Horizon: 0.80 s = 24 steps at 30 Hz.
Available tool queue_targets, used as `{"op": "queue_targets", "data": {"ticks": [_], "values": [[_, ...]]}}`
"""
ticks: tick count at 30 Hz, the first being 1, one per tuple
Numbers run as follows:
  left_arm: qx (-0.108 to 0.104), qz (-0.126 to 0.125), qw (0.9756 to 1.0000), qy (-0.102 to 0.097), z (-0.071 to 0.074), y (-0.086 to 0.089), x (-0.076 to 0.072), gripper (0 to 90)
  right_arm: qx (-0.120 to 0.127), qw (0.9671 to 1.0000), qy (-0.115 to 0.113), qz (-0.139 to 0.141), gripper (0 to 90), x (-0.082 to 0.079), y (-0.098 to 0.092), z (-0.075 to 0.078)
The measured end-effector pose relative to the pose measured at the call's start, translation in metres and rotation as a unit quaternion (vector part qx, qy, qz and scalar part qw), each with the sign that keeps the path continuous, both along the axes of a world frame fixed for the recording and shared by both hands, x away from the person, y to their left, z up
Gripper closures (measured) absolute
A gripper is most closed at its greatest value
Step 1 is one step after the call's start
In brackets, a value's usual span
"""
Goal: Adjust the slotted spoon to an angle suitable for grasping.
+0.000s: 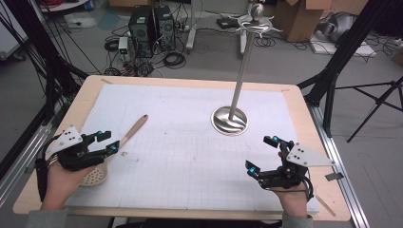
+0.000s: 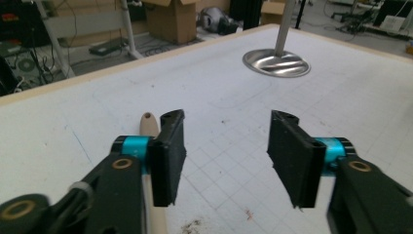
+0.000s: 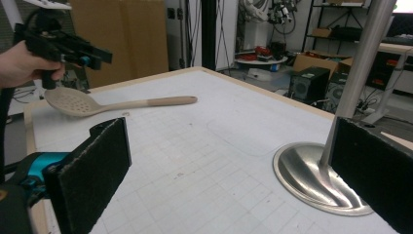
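Observation:
A pale slotted spoon (image 1: 133, 130) with a wooden handle lies flat at the left of the white grid mat (image 1: 190, 156), handle pointing toward the far side. My left gripper (image 1: 108, 140) hovers just over the spoon's neck, held level. In the left gripper view its jaws (image 2: 221, 151) stand apart with bare mat between them, and the handle (image 2: 148, 124) runs under the left-hand jaw. My right gripper (image 1: 260, 153) rests near the front right, jaws wide open (image 3: 229, 161) with nothing between them. The right gripper view shows the spoon (image 3: 122, 103) and the left gripper (image 3: 95, 56) above its bowl.
A tall metal stand (image 1: 240, 71) with hooks at its top rises from a round steel base (image 1: 230, 120) right of the mat's centre, just beyond my right gripper. The wooden table edge (image 1: 304, 118) frames the mat. Computers, cables and boxes lie on the floor beyond.

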<state>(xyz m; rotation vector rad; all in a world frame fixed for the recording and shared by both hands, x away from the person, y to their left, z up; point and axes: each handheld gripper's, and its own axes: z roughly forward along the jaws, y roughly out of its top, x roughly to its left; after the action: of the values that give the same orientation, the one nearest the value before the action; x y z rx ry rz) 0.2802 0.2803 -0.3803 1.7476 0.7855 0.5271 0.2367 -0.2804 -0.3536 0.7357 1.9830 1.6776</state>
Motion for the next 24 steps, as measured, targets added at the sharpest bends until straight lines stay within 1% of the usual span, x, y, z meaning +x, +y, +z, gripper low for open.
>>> {"op": "queue_targets", "data": {"ticks": [1, 2, 3, 7, 8, 9, 11, 13, 15, 17, 18, 20, 22, 24], "values": [[-0.002, -0.004, 1.0000, 0.007, -0.002, 0.000, 0.004, 55.0, 0.000, 1.0000, -0.002, 0.001, 0.7, 0.000, 0.000, 0.000], [0.003, -0.003, 0.9999, 0.014, -0.004, 0.000, 0.008, 58.6, 0.000, 1.0000, -0.002, 0.001, 0.7, 0.000, 0.000, 0.000], [0.009, 0.001, 0.9997, 0.020, -0.006, 0.000, 0.011, 61.4, 0.000, 1.0000, -0.002, 0.003, 0.7, 0.000, 0.000, 0.000], [0.017, 0.008, 0.9987, 0.047, -0.013, 0.003, 0.026, 75.2, 0.003, 1.0000, 0.002, 0.006, 0.7, 0.000, 0.000, 0.000], [0.020, 0.008, 0.9984, 0.052, -0.014, 0.003, 0.028, 76.8, 0.003, 1.0000, 0.003, 0.006, 0.7, 0.000, 0.000, 0.000], [0.020, 0.008, 0.9984, 0.052, -0.014, 0.003, 0.028, 79.5, 0.004, 1.0000, 0.003, 0.006, 0.7, 0.000, 0.000, 0.000], [0.023, 0.009, 0.9976, 0.064, -0.016, 0.004, 0.035, 83.2, 0.005, 1.0000, 0.004, 0.005, 0.7, 0.000, -0.001, 0.000], [0.022, 0.014, 0.9973, 0.068, -0.017, 0.004, 0.038, 87.5, 0.005, 1.0000, 0.001, 0.004, 0.7, 0.000, -0.002, 0.000], [0.025, 0.015, 0.9969, 0.074, -0.018, 0.006, 0.041, 88.9, 0.007, 0.9999, -0.011, -0.001, 0.7, -0.001, -0.002, 0.000], [0.033, 0.018, 0.9959, 0.083, -0.020, 0.008, 0.045, 89.2, 0.014, 0.9997, -0.018, -0.005, 0.7, -0.002, -0.003, 0.001], [0.042, 0.021, 0.9951, 0.087, -0.021, 0.010, 0.047, 89.3, 0.016, 0.9997, -0.015, -0.006, 0.7, -0.003, -0.003, 0.001], [0.050, 0.026, 0.9941, 0.093, -0.022, 0.012, 0.051, 89.3, 0.016, 0.9997, -0.016, -0.005, 0.7, -0.002, -0.003, 0.001], [0.059, 0.030, 0.9931, 0.097, -0.022, 0.013, 0.054, 89.4, 0.016, 0.9997, -0.015, -0.004, 0.7, -0.002, -0.003, 0.001], [0.066, 0.032, 0.9926, 0.097, -0.022, 0.013, 0.057, 89.4, 0.013, 0.9997, -0.018, -0.003, 0.7, -0.001, -0.003, 0.001]]}}
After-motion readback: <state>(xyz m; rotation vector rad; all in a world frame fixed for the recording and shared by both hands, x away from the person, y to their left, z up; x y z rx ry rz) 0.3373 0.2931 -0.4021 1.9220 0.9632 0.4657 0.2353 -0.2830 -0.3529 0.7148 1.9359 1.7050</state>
